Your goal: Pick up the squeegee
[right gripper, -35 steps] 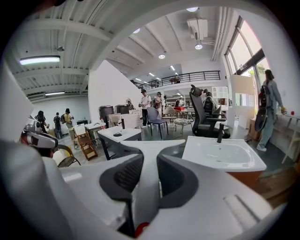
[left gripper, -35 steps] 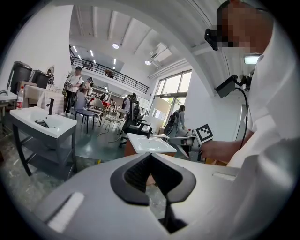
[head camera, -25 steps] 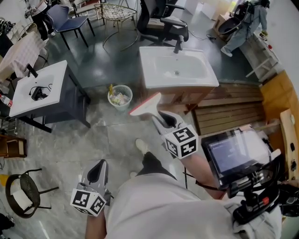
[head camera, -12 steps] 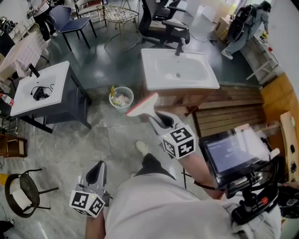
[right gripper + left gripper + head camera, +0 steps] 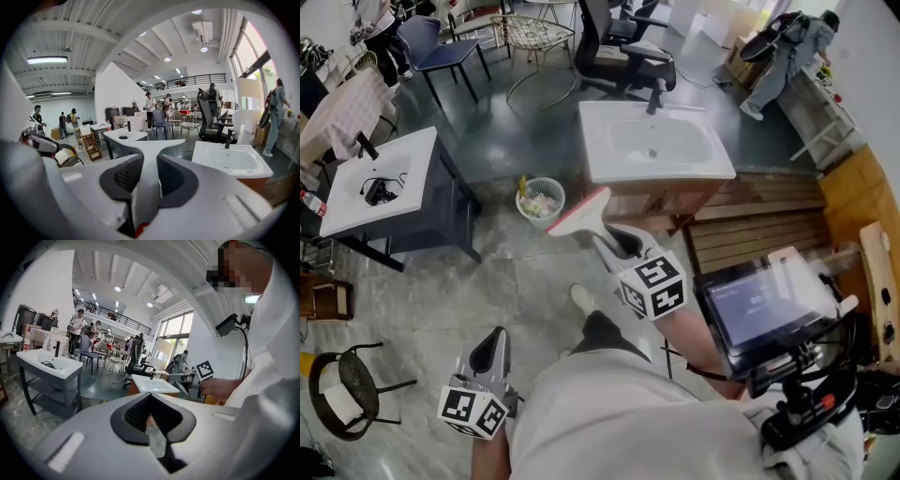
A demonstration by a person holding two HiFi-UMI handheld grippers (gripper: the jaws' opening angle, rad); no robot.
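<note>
The squeegee (image 5: 578,212) has a white handle and a red-edged blade. My right gripper (image 5: 614,240) is shut on its handle and holds it in the air in front of the white washbasin (image 5: 675,141), blade pointing up and to the left. In the right gripper view the white handle (image 5: 146,187) runs up between the dark pads and widens into the blade (image 5: 161,147). My left gripper (image 5: 493,345) hangs low at the person's left side, shut with nothing in it. In the left gripper view its jaws (image 5: 151,397) meet at the tips.
A second white basin on a dark stand (image 5: 375,178) is at the left, with a mesh waste basket (image 5: 542,199) between the two basins. Wooden slats (image 5: 759,220) lie at the right. A tablet on a rig (image 5: 764,305) hangs at the person's right. A black stool (image 5: 347,384) stands at lower left.
The squeegee stays held in my right gripper, which has drifted slightly left in the head view. The left gripper has kept still.
</note>
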